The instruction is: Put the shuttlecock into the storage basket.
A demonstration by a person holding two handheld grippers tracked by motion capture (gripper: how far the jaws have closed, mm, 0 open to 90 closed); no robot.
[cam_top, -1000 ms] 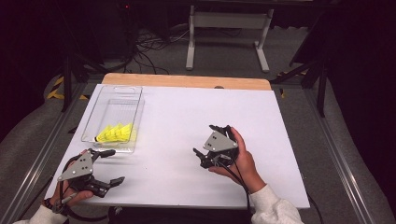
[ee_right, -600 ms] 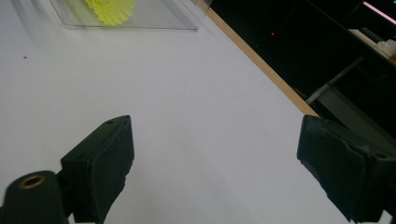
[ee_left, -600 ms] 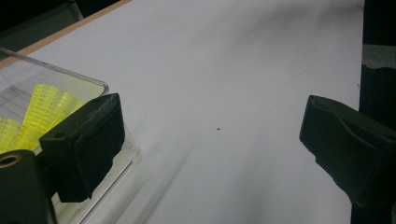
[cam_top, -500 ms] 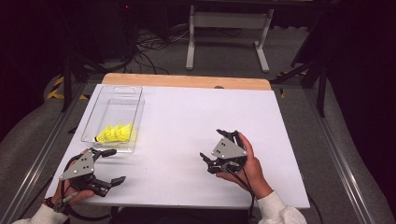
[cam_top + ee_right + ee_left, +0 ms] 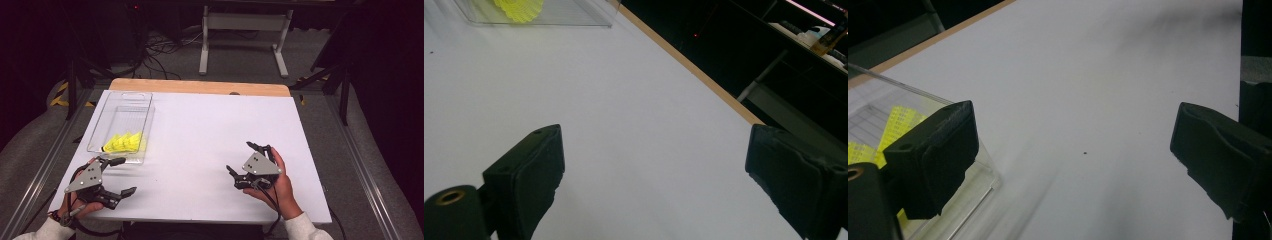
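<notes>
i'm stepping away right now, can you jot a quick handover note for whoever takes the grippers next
Left gripper: open, holding nothing, at the table's near left corner, just short of the tray's near end.
Right gripper: open, holding nothing, low over bare table at the near right.
Yellow pieces: bunched at the near end of the clear tray; they show through its wall in the left gripper view.
Done: the pieces in sight lie in the tray.
Left: probably nothing to put in; if the pieces are to come out, the left gripper is nearest.
</notes>
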